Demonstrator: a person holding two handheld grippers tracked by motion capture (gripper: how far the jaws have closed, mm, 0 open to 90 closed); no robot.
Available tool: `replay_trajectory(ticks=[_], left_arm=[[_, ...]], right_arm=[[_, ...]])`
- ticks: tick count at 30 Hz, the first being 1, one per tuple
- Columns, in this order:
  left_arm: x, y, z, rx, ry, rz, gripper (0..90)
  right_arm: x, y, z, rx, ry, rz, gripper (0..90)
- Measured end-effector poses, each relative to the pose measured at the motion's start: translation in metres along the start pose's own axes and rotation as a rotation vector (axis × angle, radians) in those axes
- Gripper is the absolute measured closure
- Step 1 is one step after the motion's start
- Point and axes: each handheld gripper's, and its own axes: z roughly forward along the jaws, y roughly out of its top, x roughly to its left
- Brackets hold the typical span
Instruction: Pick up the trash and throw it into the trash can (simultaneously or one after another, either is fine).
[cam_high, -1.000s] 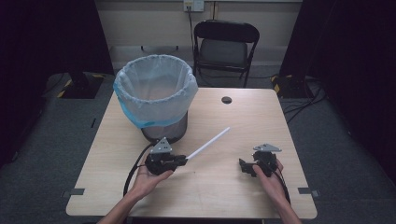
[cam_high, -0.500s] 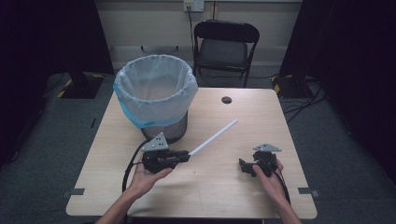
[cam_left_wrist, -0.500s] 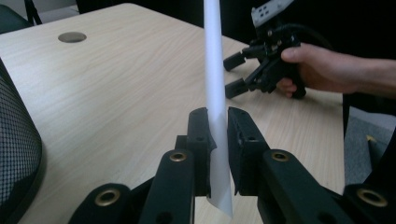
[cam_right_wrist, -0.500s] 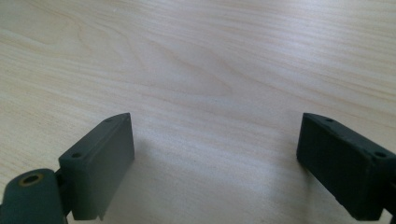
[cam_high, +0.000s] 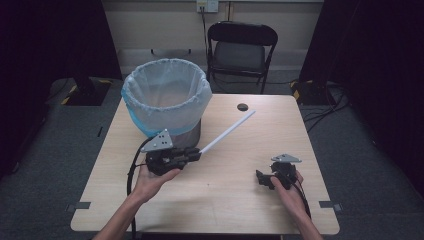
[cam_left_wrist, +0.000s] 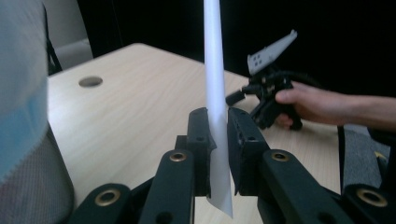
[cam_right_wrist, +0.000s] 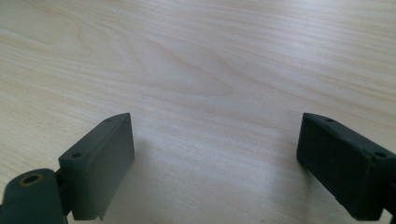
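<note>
My left gripper (cam_high: 196, 152) (cam_left_wrist: 218, 135) is shut on a long white tube (cam_high: 227, 132) (cam_left_wrist: 215, 84), held by its near end and lifted off the table. The tube slants up and to the right, toward the far side of the table. A bin lined with a pale blue bag (cam_high: 166, 102) stands at the table's far left, just behind the left gripper; its bag fills the left edge of the left gripper view (cam_left_wrist: 21, 84). My right gripper (cam_high: 261, 179) (cam_right_wrist: 212, 163) rests low over the bare tabletop at the right, jaws wide apart with nothing between them.
The wooden table (cam_high: 235, 200) has a round cable hole (cam_high: 242, 107) near its far edge. A black folding chair (cam_high: 242, 47) stands beyond the table. Black cables trail from both grippers toward the near edge.
The left gripper has raised the tube and swung its far end farther away and higher. The right gripper has stayed in place.
</note>
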Motion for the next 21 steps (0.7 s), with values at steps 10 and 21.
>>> replay_trajectory(ticks=[10,21], left_arm=[[0.012,0.017,-0.027,-0.071,0.018,0.002,80.3],[0.021,0.046,-0.043,-0.143,0.037,0.027,80.2]], right_arm=[[0.0,0.0,0.0,0.0,0.0,0.0,10.4],[0.0,0.0,0.0,0.0,0.0,0.0,10.4]])
